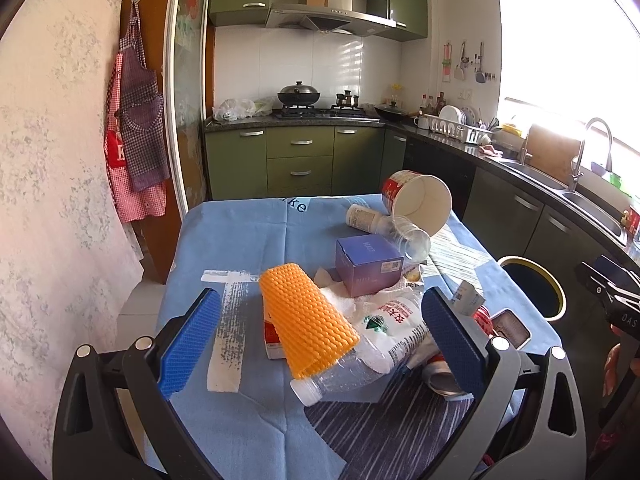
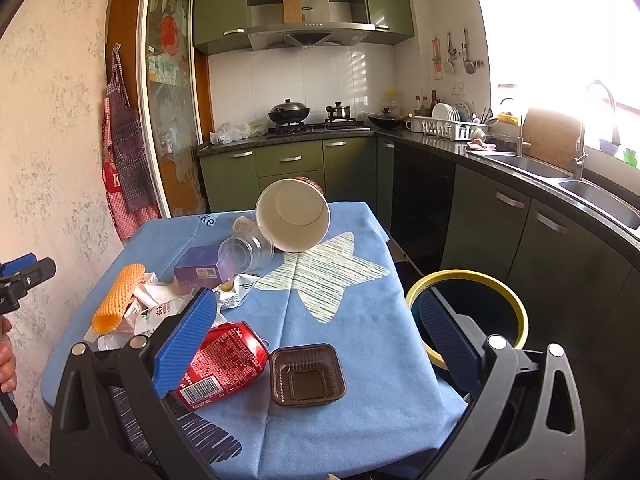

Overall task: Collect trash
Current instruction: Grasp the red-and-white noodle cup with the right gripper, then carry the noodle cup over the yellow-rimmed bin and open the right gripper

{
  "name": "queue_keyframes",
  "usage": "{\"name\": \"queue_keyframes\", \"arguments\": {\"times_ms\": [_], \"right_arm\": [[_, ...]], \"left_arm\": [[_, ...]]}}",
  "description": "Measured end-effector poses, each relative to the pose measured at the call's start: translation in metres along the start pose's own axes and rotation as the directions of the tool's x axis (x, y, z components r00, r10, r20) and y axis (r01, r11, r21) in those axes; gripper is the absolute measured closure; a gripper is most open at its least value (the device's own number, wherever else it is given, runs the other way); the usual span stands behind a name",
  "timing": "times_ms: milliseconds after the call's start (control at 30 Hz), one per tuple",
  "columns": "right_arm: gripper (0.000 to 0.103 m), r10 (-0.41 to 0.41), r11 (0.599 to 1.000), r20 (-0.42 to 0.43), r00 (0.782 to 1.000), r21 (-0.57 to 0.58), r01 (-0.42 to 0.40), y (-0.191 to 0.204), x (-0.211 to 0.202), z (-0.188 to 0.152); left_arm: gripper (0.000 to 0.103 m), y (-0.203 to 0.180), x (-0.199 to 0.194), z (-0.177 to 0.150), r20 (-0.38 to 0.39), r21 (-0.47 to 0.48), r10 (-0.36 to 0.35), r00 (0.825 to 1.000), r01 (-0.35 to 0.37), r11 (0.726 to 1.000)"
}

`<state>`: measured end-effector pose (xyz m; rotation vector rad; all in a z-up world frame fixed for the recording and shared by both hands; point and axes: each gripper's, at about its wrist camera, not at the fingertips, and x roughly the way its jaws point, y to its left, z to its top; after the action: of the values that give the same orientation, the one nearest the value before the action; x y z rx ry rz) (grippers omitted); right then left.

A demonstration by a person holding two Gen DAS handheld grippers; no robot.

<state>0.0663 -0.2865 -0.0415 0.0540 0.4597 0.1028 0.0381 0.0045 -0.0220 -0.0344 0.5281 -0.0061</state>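
A small table draped in a blue cloth (image 2: 352, 320) printed with striped stars carries the litter. Directly on the cloth lie a dented red cola can (image 2: 222, 364), a brown plastic tray (image 2: 308, 374), a tipped paper noodle bowl (image 2: 294, 214), a clear plastic cup (image 2: 246, 254) on its side, a purple carton (image 1: 368, 266) and a clear plastic bottle (image 1: 340, 376), possibly flattened.

Left gripper (image 1: 320, 332) jaws wide apart, holding nothing. Right gripper (image 2: 320, 344) same, level beside it.
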Motion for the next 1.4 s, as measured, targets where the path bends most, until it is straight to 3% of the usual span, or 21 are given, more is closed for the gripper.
{"name": "queue_keyframes", "arguments": {"times_ms": [200, 333, 433, 733, 800, 900, 1033, 1133, 1267, 1400], "right_arm": [[0.006, 0.015, 0.999, -0.004, 1.0, -0.044, -0.015, 0.002, 0.032, 0.016], [0.006, 0.026, 0.998, 0.04, 0.999, -0.06, -0.024, -0.005, 0.067, 0.042], [0.006, 0.036, 0.996, 0.052, 0.998, -0.088, -0.031, -0.007, 0.099, 0.063], [0.01, 0.02, 0.979, -0.104, 0.994, -0.2, -0.04, -0.001, 0.245, 0.094], [0.025, 0.017, 0.979, -0.142, 0.99, -0.2, -0.045, -0.002, 0.274, 0.096], [0.035, 0.003, 0.984, -0.21, 0.978, -0.171, -0.04, -0.009, 0.32, 0.095], [0.046, -0.004, 0.989, -0.239, 0.971, -0.143, -0.031, -0.015, 0.35, 0.096], [0.061, -0.005, 0.992, -0.262, 0.965, -0.122, -0.029, -0.018, 0.365, 0.097], [0.093, 0.008, 0.996, -0.294, 0.956, -0.088, -0.035, -0.021, 0.371, 0.1], [0.099, 0.045, 0.998, -0.342, 0.939, -0.029, -0.058, -0.029, 0.372, 0.11]], "left_arm": [[0.004, 0.018, 0.044, 0.03, -0.006, -0.001, 0.02, 1.0, -0.02, 1.0], [0.004, 0.033, 0.089, 0.058, -0.003, 0.001, 0.045, 0.999, -0.045, 0.999], [0.004, 0.044, 0.122, 0.081, -0.004, -0.008, 0.02, 1.0, -0.02, 1.0], [0.004, 0.064, 0.222, 0.118, -0.023, -0.014, 0.022, 0.999, -0.022, 1.0], [0.004, 0.068, 0.243, 0.121, -0.034, -0.03, 0.021, 0.999, -0.022, 0.999], [0.004, 0.073, 0.259, 0.117, -0.045, -0.055, 0.021, 0.999, -0.023, 0.998], [0.004, 0.08, 0.277, 0.108, -0.074, -0.066, 0.018, 0.997, -0.023, 0.998], [0.004, 0.082, 0.28, 0.102, -0.082, -0.08, 0.005, 0.997, -0.011, 0.997], [0.004, 0.082, 0.274, 0.095, -0.08, -0.085, -0.005, 0.997, -0.002, 0.996], [0.004, 0.08, 0.271, 0.094, -0.074, -0.082, -0.018, 0.997, 0.012, 0.997]]}}
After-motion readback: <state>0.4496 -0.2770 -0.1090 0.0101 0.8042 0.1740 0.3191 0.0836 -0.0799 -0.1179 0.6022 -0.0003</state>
